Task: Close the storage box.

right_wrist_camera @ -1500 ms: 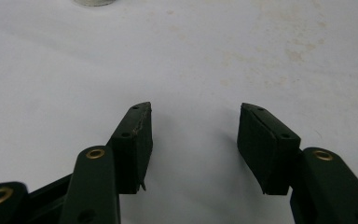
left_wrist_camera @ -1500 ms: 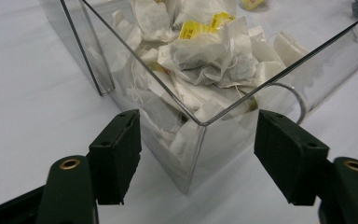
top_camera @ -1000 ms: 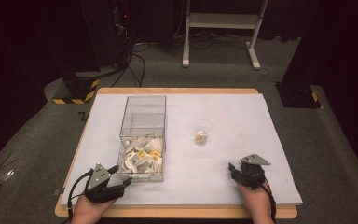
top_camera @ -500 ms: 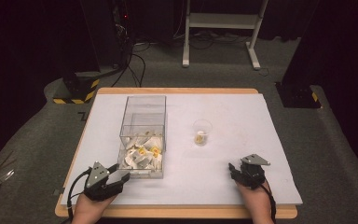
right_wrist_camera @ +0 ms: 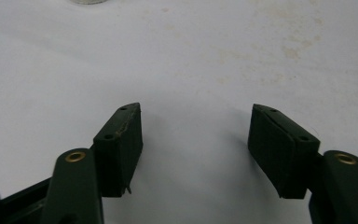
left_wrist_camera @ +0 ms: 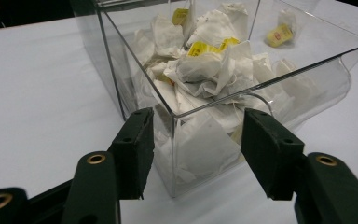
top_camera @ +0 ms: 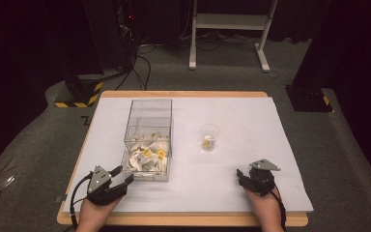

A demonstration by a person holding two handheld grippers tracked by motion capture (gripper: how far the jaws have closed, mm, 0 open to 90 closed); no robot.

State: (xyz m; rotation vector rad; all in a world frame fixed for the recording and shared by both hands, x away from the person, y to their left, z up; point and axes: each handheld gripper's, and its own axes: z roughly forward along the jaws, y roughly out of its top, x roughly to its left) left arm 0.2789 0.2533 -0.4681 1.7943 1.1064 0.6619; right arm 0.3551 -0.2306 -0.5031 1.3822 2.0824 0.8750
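Left gripper view looks into a clear box (left_wrist_camera: 135, 84) heaped with white tea bags (left_wrist_camera: 205, 70) bearing yellow tags (left_wrist_camera: 200, 47); the tag print is too blurred to read. The box's near corner stands between the left gripper (left_wrist_camera: 196, 140)'s jaws, which have just been closing but, as far as I can tell, touch neither wall. High view puts the box (top_camera: 147, 121) left of centre, and a small cup (top_camera: 209, 137) to its right. The right gripper (top_camera: 246, 178), near right, has just been opening, its jaws wide over bare white table (top_camera: 251, 121)
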